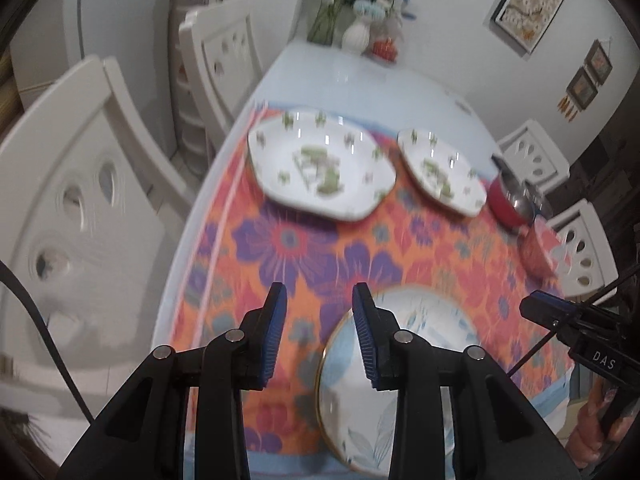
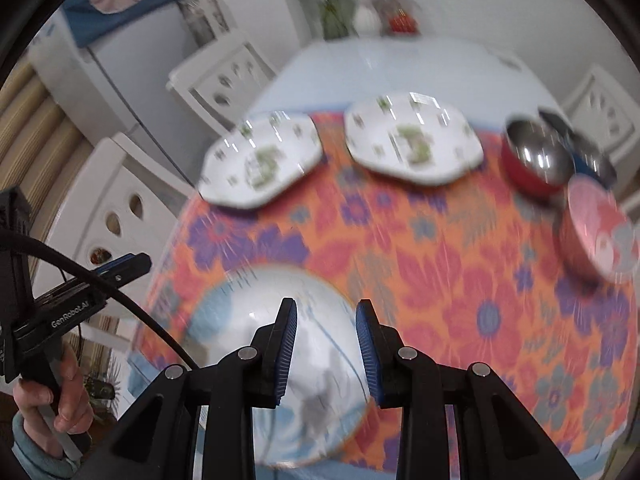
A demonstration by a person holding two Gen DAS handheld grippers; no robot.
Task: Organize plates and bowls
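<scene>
Lying flat at the near edge of the orange-and-purple flowered cloth (image 1: 304, 248), the round plate (image 1: 352, 384) is white with pale blue leaves and a thin gold rim. Both the left gripper (image 1: 320, 336) and the right gripper (image 2: 326, 350) hang above it with blue pads apart, grasping nothing. Far across the cloth sit two eight-sided white plates with green sprigs (image 2: 260, 164) (image 2: 412, 140), and to the right a red steel-lined bowl (image 2: 536, 160) and a pink bowl (image 2: 596, 236).
</scene>
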